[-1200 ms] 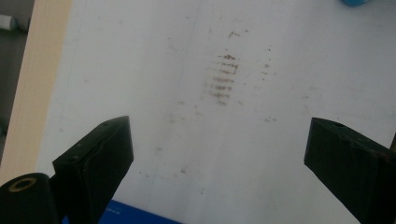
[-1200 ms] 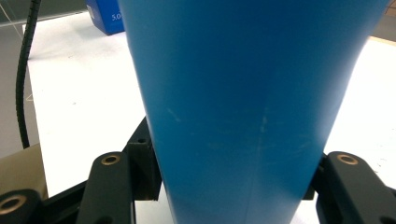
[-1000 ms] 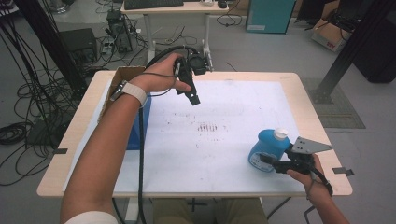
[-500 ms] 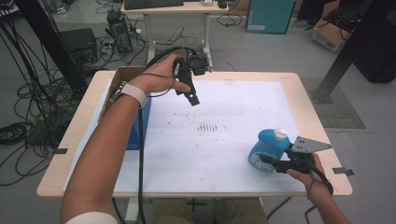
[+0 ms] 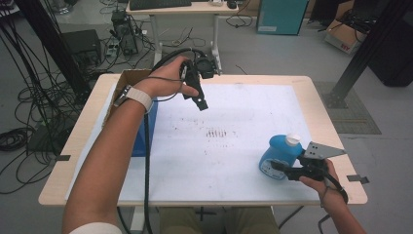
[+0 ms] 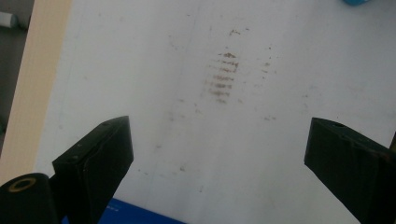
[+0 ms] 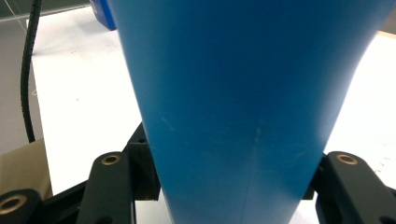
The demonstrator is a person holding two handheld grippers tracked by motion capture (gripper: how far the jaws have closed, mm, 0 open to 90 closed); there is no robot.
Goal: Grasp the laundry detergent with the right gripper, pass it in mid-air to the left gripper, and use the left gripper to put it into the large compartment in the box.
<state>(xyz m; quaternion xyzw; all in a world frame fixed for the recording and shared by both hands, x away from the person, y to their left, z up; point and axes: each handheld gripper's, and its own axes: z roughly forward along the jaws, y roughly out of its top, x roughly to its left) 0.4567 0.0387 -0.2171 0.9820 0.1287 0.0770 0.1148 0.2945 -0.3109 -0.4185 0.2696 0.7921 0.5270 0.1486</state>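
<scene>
Blue bottle [image 5: 278, 155] with a white cap sits near the right front corner of the table, clamped between the jaws of the right gripper [image 5: 286, 169]. In the right gripper view the bottle's blue body [image 7: 243, 102] stands between the two black jaws, which press against it on either side low down. From the high view the bottle leans, its cap pointing up and away from the person, and the right hand [image 5: 319, 178] grips the tool from the table's front edge, with the grey three-cornered plate [image 5: 322, 149] sitting on top of the gripper just beside the cap.

The left gripper [image 5: 199, 101] is held above the far left part of the table, well apart from the bottle — its jaws stand wide apart with nothing between them, as the left gripper view shows, looking down on the white sheet [image 6: 196, 154] and a patch of brownish smudges [image 6: 223, 77]. The left hand [image 5: 168, 80] wraps the tool, a pale wristband [image 5: 137, 97] on the wrist, and a black cable [image 5: 146, 165] trails down along the forearm.

Under that forearm, at the table's left side, lies a blue box [image 5: 146, 131] beside a cardboard box [image 5: 127, 78]. The white sheet covers most of the wooden table [image 5: 316, 97].
</scene>
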